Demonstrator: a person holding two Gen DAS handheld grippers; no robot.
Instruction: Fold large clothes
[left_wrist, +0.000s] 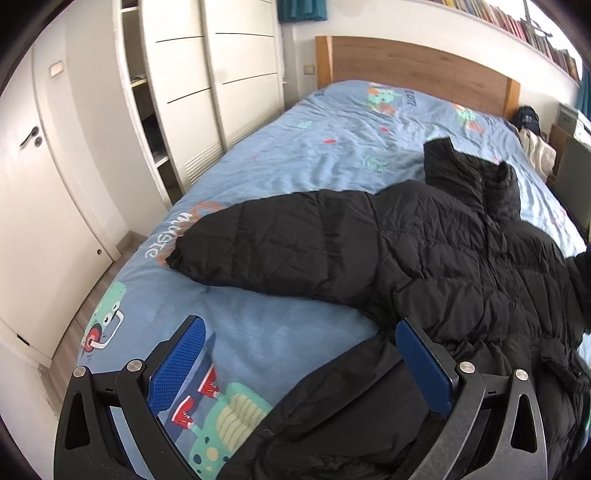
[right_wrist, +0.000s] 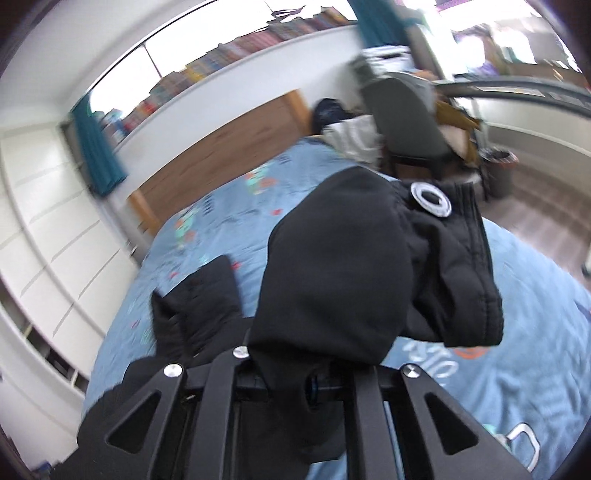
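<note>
Left wrist view: the black quilted puffer jacket (left_wrist: 424, 258) is shown lying spread on the light blue cartoon-print bedspread (left_wrist: 295, 155), toward the right side of the bed. One sleeve is extended to the left, with its cuff resting on the orange and white lettering. The raised collar is directed toward the far wooden headboard (left_wrist: 417, 62). White wardrobe doors (left_wrist: 207, 92) are seen along the left wall, and a row of books (left_wrist: 517, 22) on a high shelf at the far right.

The left gripper (left_wrist: 299, 365) is held with its jaws wide apart. Nothing is clamped between the blue textured pads (left_wrist: 177, 369). The jacket's near lower edge is seen in the gap, under the right pad; whether it is touched cannot be told.

Right wrist view: the far part of the bedspread and the headboard are shown again, blurred. A grey chair (right_wrist: 402, 122) and a dark waste bin (right_wrist: 498, 170) are shown at the far right, beside the bed. A bunched black portion of the jacket, bearing a silver ring snap (right_wrist: 430, 201), is lifted above the bedspread and fills the centre.

The fingertips of the right gripper (right_wrist: 295, 373) are covered by this fabric. The jaws are drawn close together, clamped on the fabric.
</note>
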